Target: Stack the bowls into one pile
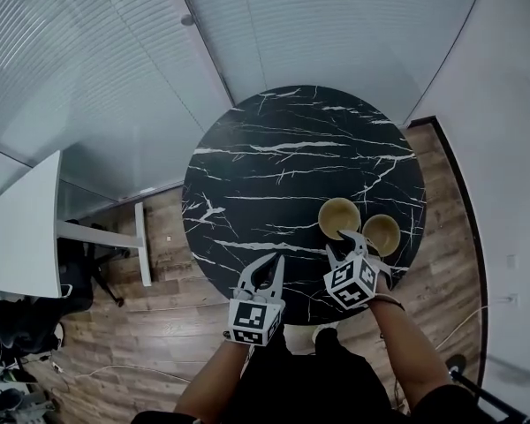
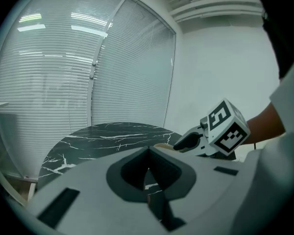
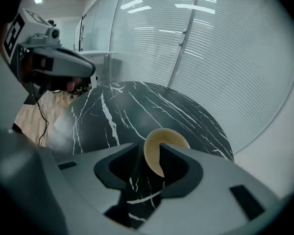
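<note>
1. Two tan bowls sit side by side near the table's (image 1: 283, 148) near right edge: the left bowl (image 1: 339, 216) and the right bowl (image 1: 382, 233).
2. The right gripper (image 3: 147, 152) is spread wide, gripping nothing; a bowl's rim, probably the left bowl's, stands between its jaws.
3. The left gripper (image 2: 148, 153) hovers at the near edge, jaws together and empty.

Left gripper (image 1: 276, 263) fingers together; right gripper (image 1: 352, 238) fingers apart, angled down.
</note>
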